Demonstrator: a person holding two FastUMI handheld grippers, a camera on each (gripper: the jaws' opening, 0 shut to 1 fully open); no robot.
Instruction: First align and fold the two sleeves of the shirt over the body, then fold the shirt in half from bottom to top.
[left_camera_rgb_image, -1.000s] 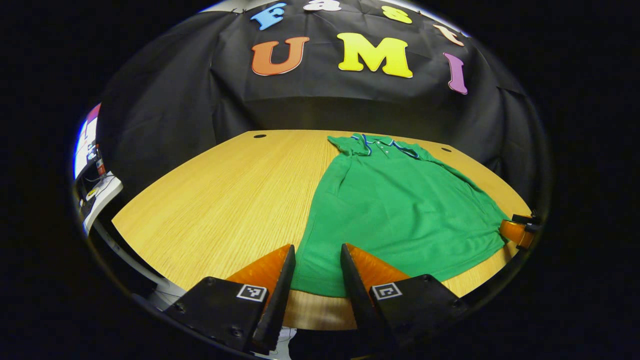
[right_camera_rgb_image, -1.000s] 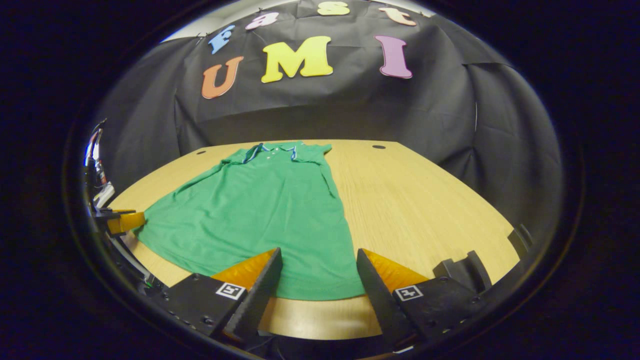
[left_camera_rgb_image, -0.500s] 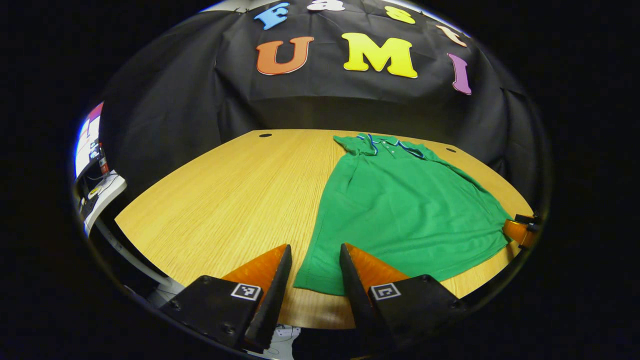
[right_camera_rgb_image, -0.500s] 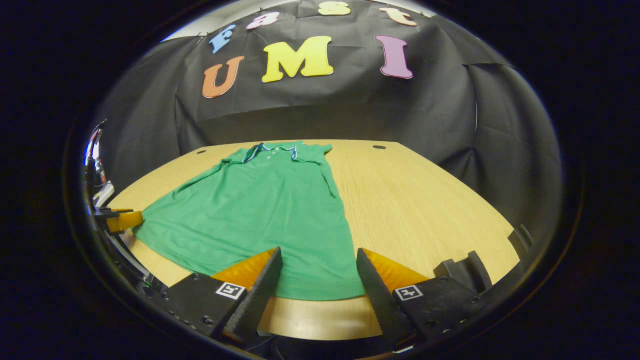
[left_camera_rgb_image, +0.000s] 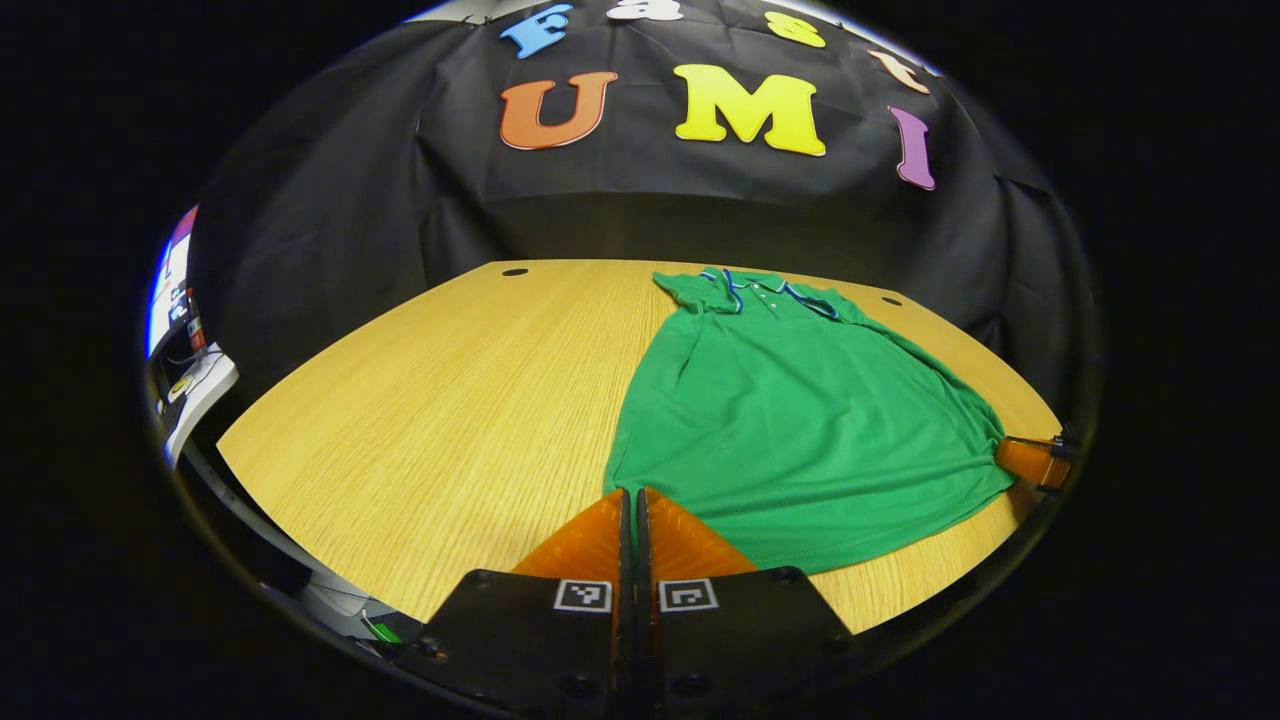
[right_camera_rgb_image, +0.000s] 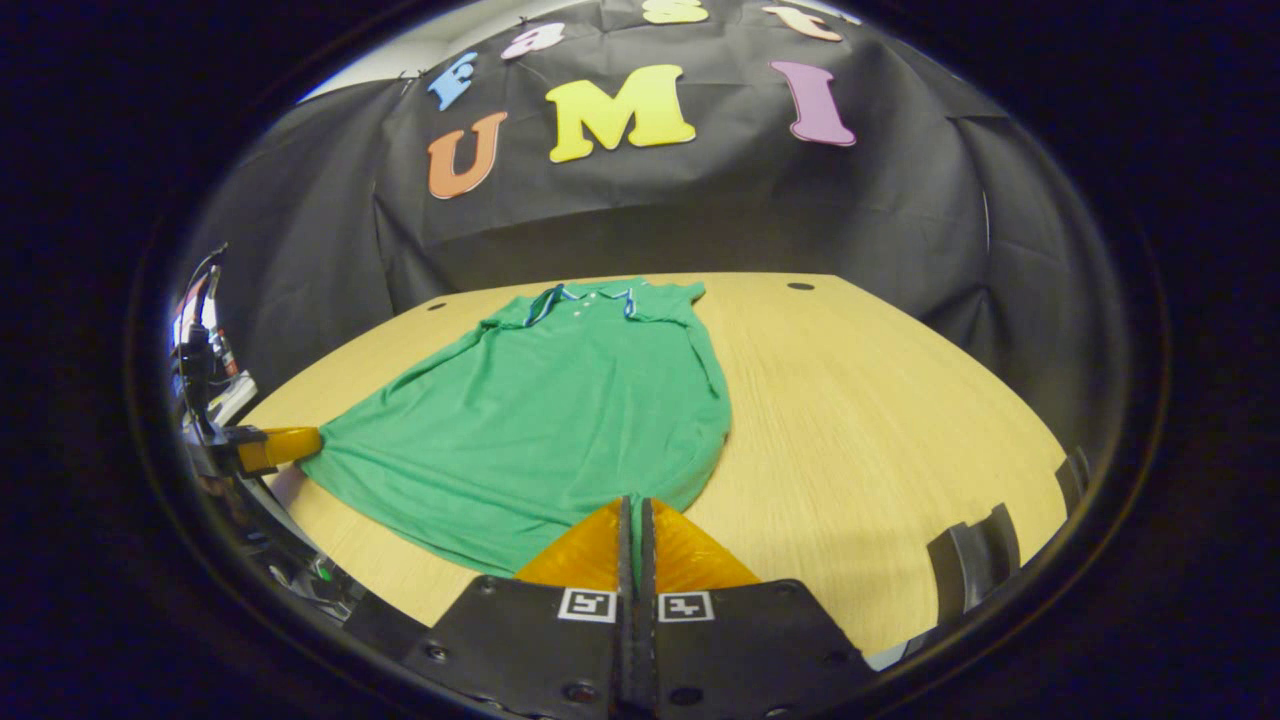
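Green shirt lies flat on the wooden table, collar toward the far wall. Left gripper pinches the hem's left corner; right gripper pinches the right corner, both fully closed.

Right gripper: fingers pressed together at the bottom of the right gripper view, clamped on the near hem corner of the shirt.
Green polo shirt: lies flat on the table, collar at the far end, both sleeves folded in over the body; cloth puckers toward the clamped corner.
Collar: blue-and-white trim, small buttons on the placket.
Left gripper: at the left edge, tip touching the other hem corner; fabric draws to a point there.
Wooden table: light grain, two dark holes near the far edge.
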